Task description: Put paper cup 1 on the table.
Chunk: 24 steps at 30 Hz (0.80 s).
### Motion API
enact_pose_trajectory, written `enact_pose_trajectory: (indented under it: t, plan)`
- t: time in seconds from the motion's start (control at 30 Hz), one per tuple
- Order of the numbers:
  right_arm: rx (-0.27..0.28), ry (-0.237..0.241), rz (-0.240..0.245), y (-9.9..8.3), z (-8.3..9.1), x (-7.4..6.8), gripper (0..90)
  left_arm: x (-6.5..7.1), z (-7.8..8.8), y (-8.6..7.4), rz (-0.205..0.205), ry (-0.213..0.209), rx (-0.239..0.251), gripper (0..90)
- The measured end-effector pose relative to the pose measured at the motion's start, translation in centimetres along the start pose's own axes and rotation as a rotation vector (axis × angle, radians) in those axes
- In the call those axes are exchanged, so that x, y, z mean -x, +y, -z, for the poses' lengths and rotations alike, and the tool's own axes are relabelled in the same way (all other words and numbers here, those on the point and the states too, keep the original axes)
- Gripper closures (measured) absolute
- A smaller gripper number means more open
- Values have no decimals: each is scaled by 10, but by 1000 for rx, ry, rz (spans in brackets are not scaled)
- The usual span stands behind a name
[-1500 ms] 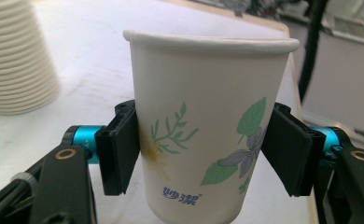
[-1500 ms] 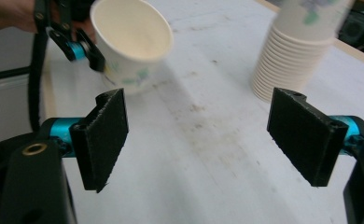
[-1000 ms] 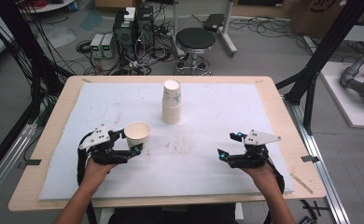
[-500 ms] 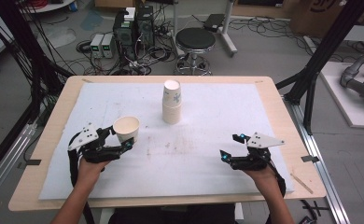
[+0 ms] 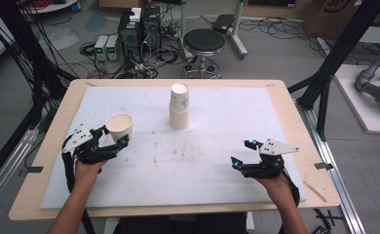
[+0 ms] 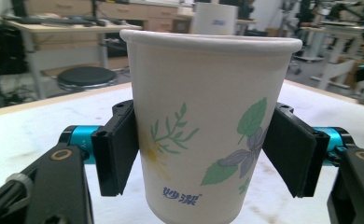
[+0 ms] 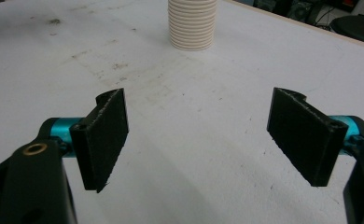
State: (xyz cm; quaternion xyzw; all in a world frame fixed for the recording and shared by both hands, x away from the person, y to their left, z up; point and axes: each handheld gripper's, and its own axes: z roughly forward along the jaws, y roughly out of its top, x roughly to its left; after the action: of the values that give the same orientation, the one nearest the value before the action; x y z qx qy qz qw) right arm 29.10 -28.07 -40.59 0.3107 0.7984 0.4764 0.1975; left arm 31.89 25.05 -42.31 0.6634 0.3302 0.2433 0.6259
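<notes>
A white mat (image 5: 198, 165) covers the wooden table (image 5: 47, 151), with a black stool (image 5: 204, 41) and cabled electronics on the floor behind it. At the left side of the mat the left gripper (image 5: 114, 145) pinches an upright paper cup (image 5: 119, 126) printed with leaves and flowers, its pads pressed against the cup's two sides; the stack of paper cups (image 5: 180, 106) stands near the mat's far middle. At the right, the right gripper (image 5: 242, 153) hovers low over the mat with its jaws spread wide, nothing between them.
</notes>
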Motion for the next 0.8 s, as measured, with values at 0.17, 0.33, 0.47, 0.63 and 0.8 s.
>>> enact_pose_trajectory:
  t: [0.17, 0.33, 0.47, 0.63, 0.8]
  plan:
    - [-2, -3, -1, -1, 1, 0, 211, -21, 7, -2, 6, 78, -8, 303]
    - [-2, -1, -3, -1, 2, 1, 211, -41, 13, -8, 33, 127, -53, 303]
    - [0, -4, 0, -1, 1, 1, 211, -47, 15, -14, 32, 144, -98, 303]
    - [-3, 2, 3, -1, 1, 0, 211, -48, 13, -19, 39, 167, -140, 304]
    - [-4, 5, -4, -1, 2, 0, 211, -47, 10, -24, 40, 188, -206, 305]
